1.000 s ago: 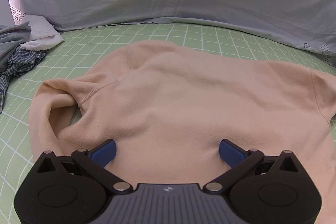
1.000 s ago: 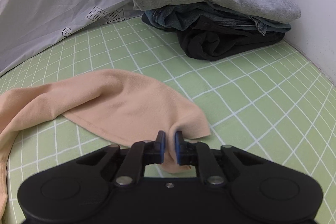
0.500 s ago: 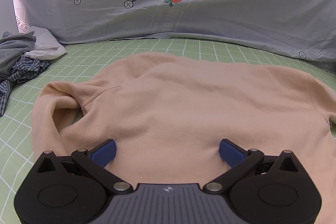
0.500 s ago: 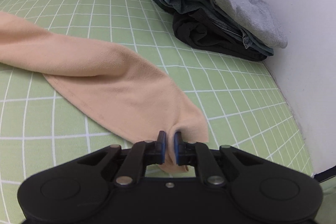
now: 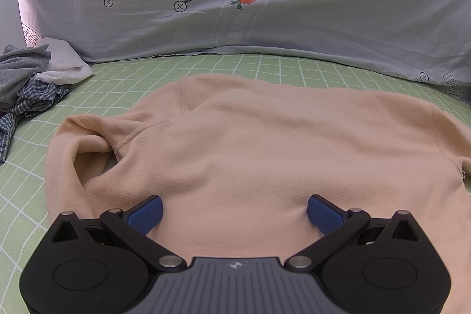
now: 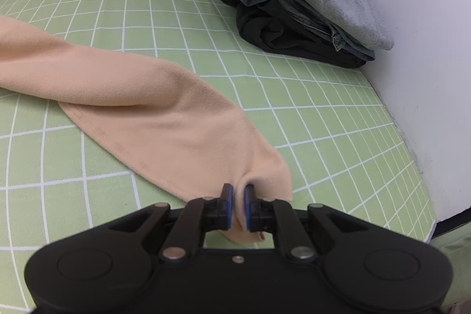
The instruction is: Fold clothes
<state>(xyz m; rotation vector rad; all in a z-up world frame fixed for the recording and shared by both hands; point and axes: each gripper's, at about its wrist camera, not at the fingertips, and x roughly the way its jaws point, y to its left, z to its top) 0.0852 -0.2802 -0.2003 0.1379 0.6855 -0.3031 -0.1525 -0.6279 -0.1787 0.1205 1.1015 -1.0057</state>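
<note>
A peach fleece sweater [image 5: 265, 149] lies spread on the green checked sheet [image 5: 265, 64]. In the left wrist view its body fills the middle, and one sleeve is folded over at the left. My left gripper [image 5: 235, 212] is open, its blue fingers [image 5: 145, 212] resting wide apart on the near part of the sweater's body. In the right wrist view the other sleeve [image 6: 147, 102] stretches from the left edge toward the camera. My right gripper [image 6: 238, 206] is shut on the sleeve's cuff end, with a pinch of fabric between the pads.
A stack of folded clothes [image 6: 294, 5], grey on top of denim and black, sits at the far right against a white wall [image 6: 426, 49]. A loose heap of plaid, grey and white garments [image 5: 29, 84] lies at the far left. A carrot-print sheet [image 5: 250, 5] hangs behind.
My right gripper has pulled the sleeve cuff outward, so the sleeve now lies straighter and longer. The left gripper's view has tilted up slightly; its fingers stay open on the sweater.
</note>
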